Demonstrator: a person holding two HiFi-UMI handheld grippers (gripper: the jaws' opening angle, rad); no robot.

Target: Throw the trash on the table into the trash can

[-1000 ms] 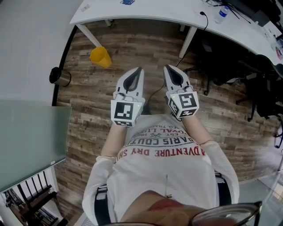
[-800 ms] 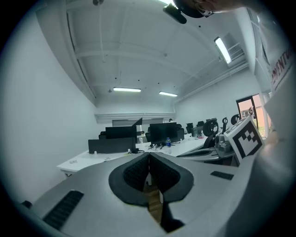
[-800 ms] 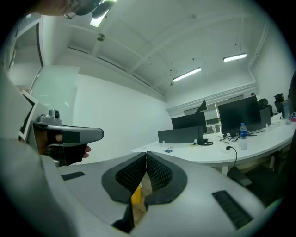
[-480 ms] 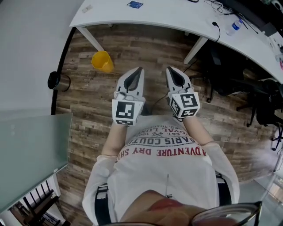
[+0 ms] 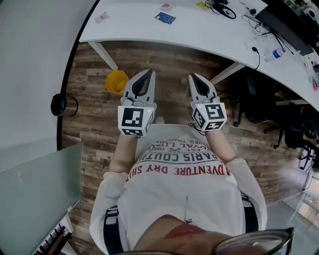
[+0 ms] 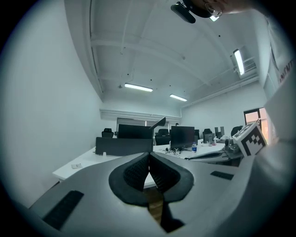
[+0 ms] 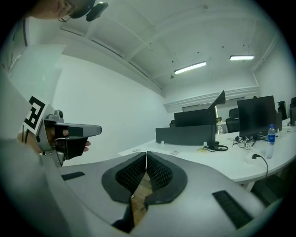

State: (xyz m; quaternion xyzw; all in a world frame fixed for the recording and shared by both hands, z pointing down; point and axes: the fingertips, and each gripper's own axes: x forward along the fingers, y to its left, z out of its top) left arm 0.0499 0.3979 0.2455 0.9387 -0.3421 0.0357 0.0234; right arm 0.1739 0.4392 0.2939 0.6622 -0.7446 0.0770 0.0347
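A yellow trash can stands on the wood floor by the leg of the white table. Small scraps lie on the tabletop: a white slip, a blue card and a yellow bit. My left gripper is held level in front of my chest with its tip just right of the can, shut and empty. My right gripper is beside it, also shut and empty. In the left gripper view the jaws touch, and so do those in the right gripper view, with the table edge ahead.
A dark metal cylinder bin stands left by the curved wall. A glass panel is at lower left. Black office chairs crowd under the table's right side. A water bottle, cables and monitors sit on the right of the table.
The table and yellow can have come nearer to me, and more of the tabletop shows. Both grippers stay shut, side by side; the left tip now lies next to the can.
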